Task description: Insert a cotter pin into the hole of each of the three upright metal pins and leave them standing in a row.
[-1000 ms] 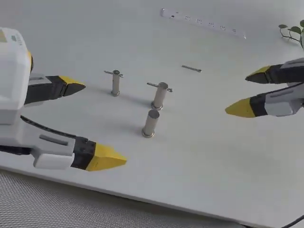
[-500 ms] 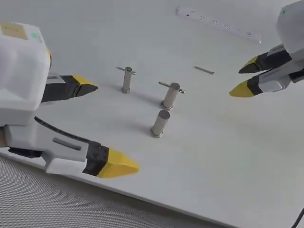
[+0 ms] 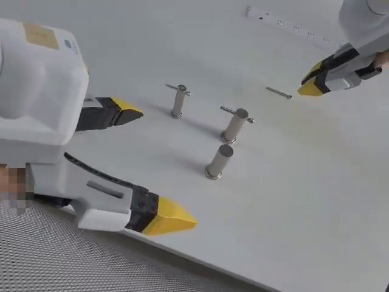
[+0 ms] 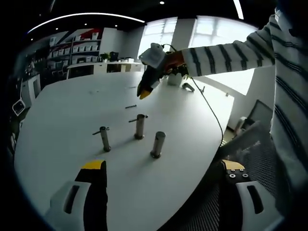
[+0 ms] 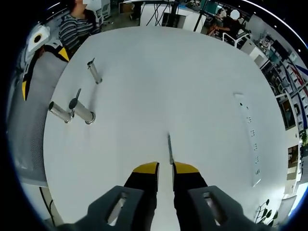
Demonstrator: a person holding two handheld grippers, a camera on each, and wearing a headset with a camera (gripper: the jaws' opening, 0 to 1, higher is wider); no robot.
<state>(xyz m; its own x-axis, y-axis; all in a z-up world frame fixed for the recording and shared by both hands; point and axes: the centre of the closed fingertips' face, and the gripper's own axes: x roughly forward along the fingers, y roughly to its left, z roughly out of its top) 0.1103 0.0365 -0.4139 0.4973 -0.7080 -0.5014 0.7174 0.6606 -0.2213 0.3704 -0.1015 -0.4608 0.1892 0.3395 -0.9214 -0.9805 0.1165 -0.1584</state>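
- As you look down at the white table point(image 3: 316, 201), three upright metal pins stand close together near its middle, in a loose bent line rather than a straight row.
- The far metal pin point(image 3: 177, 104) stands to the left of the group. A fitted cotter pin point(image 3: 178, 90) passes through the hole near its top and sticks out on both sides.
- The middle metal pin point(image 3: 233, 129) stands to the right of it. A second fitted cotter pin point(image 3: 237, 114) crosses its top in the same way.
- The nearest metal pin point(image 3: 219, 162) stands just in front of the middle one, apart from it, and shows a plain top.
- A loose cotter pin point(image 3: 278, 92) lies flat on the table, beyond the metal pins and to their right, well apart from them.
- Your right gripper point(image 3: 306, 85) sits just beside the end of the loose cotter pin.
- Its jaws are drawn close, with a narrow strip of table showing between them.
- In the right gripper view, the loose cotter pin lies straight ahead, its near end at the gap between the yellow tips. Whether a tip touches it cannot be told.
- Your left gripper point(image 3: 169, 165) is at the near left of the metal pins, apart from all three. Its jaws are spread wide with bare table between them.
- In the left gripper view, a striped sleeve point(image 4: 226, 48) reaches in from the right, ending at the right gripper.
- A white power strip point(image 3: 292, 27) lies along the far side of the table.
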